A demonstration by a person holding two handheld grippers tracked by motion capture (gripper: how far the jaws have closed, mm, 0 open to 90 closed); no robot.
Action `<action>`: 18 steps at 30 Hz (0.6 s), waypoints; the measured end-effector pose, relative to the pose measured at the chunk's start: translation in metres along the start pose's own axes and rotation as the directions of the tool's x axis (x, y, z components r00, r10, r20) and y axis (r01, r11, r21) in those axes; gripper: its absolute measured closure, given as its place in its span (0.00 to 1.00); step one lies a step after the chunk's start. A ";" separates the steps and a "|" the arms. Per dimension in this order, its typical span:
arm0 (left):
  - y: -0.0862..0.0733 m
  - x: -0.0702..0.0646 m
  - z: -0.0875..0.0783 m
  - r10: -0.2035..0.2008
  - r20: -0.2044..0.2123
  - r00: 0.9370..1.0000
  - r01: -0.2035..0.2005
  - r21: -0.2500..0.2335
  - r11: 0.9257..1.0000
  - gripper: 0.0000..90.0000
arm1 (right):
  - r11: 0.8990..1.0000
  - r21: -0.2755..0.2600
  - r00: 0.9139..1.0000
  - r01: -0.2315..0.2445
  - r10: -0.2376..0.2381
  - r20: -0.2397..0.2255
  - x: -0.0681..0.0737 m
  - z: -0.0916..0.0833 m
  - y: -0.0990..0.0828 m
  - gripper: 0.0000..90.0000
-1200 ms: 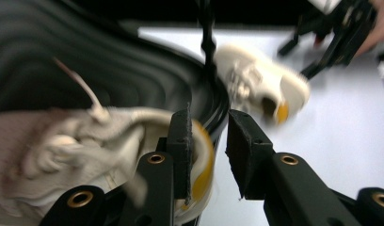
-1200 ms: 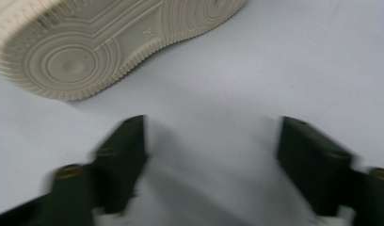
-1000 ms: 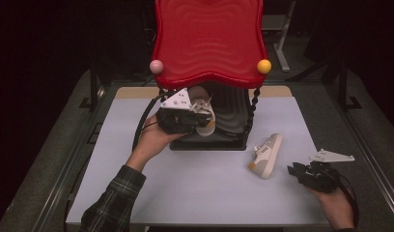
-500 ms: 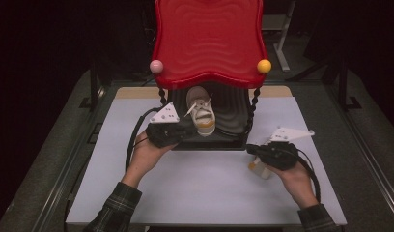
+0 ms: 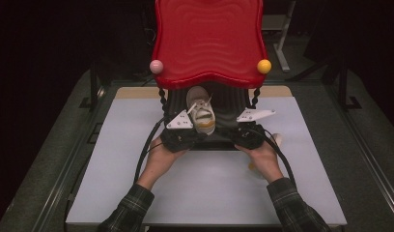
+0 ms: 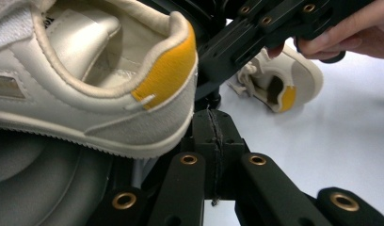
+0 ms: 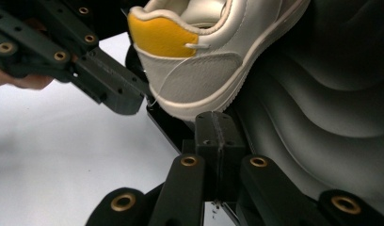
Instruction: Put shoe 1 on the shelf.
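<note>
Both grippers' fingers (image 6: pixel 213 141) closed, seemingly empty, flanking shoe (image 5: pixel 202 116).

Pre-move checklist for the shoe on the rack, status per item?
1. Left gripper jaws shut, nothing between them: ok.
2. Right gripper jaws shut, nothing between them: ok.
3. Shoe on the rack lies on the black wavy shelf under the red top, yellow heel toward the person: ok.
4. Shoe seated fully on the shelf: not ok, its heel overhangs the front edge.
5. Second shoe placed on the rack: not ok, it lies on the white table behind the right hand.
6. Either gripper touching the racked shoe: cannot tell.
</note>
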State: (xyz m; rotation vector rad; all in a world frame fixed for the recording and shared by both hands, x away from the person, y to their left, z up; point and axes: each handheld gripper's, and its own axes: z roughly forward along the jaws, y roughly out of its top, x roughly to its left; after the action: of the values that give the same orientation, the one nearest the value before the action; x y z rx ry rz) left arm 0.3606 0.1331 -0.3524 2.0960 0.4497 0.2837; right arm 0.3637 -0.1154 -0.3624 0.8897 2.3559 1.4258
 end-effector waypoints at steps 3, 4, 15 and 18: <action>0.000 0.002 -0.002 -0.001 0.000 1.000 0.001 -0.006 1.000 1.00 | 1.000 -0.019 1.000 0.010 -0.010 -0.013 0.001 0.006 0.005 1.00; 0.000 0.002 -0.003 0.004 -0.014 1.000 -0.004 -0.010 1.000 1.00 | 1.000 -0.022 1.000 0.013 -0.013 -0.016 0.001 0.007 0.006 1.00; -0.001 0.014 -0.019 -0.014 -0.095 0.995 0.012 -0.022 1.000 1.00 | 0.998 -0.057 1.000 0.017 -0.018 -0.018 0.012 0.021 0.019 1.00; -0.002 0.018 -0.022 -0.021 -0.112 0.994 0.018 -0.023 1.000 1.00 | 0.998 -0.058 1.000 0.028 -0.028 -0.012 0.014 0.026 0.024 1.00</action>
State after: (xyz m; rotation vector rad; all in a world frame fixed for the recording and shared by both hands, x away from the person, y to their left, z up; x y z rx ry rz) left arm 0.3687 0.1584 -0.3425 2.0598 0.5311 0.3943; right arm 0.3745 -0.0807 -0.3532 0.8319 2.3146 1.4848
